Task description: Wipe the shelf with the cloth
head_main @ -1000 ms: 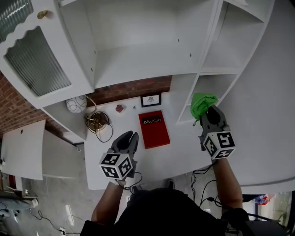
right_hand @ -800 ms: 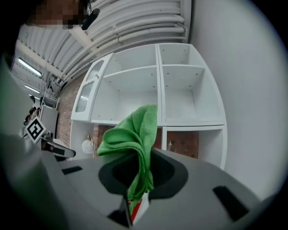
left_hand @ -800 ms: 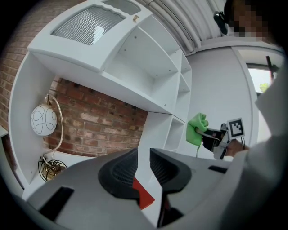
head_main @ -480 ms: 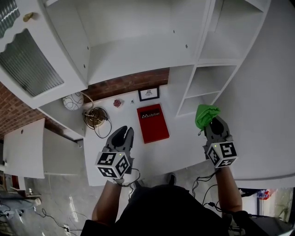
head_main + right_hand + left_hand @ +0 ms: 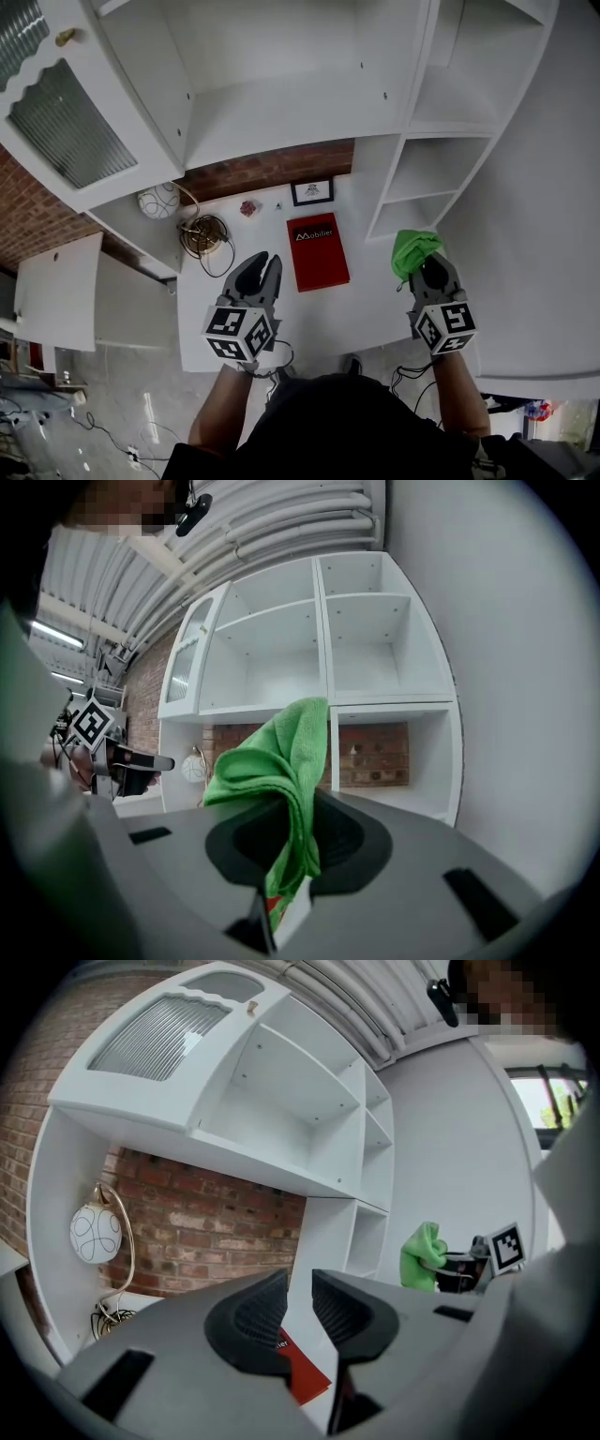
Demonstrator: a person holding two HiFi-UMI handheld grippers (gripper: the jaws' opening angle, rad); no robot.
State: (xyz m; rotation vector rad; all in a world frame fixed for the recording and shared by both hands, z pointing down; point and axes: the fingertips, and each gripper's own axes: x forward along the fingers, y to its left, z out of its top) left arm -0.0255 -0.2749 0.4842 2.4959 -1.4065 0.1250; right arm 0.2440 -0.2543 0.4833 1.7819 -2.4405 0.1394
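Jaws on the right gripper are pressed onto the green cloth. They pinch it low on a fold, so most of the fabric blooms up and out past the tips. From the head view, that right gripper carries the cloth in the air over the right end of the worktop. It hangs just in front of the lower right compartment of the white shelf unit, touching no board as far as I can see.

Over on the other side, the left gripper has its jaws a narrow gap apart with nothing between them, hovering near the red book.

Now, the cloth itself looks like soft, light microfibre — no stiffness at all, flopping over on its own weight. My read is that it will crumple and fold the instant it meets a shelf, so the loose bunch ahead of the tips is the wiping pad. The hold seems sensible: deep in the folded layers, with plenty sticking out. Take it by a thin single edge and it would likely drag free on the painted surface — friction against the board could pull at it on every stroke. No fragility worry, and no weight to fight.
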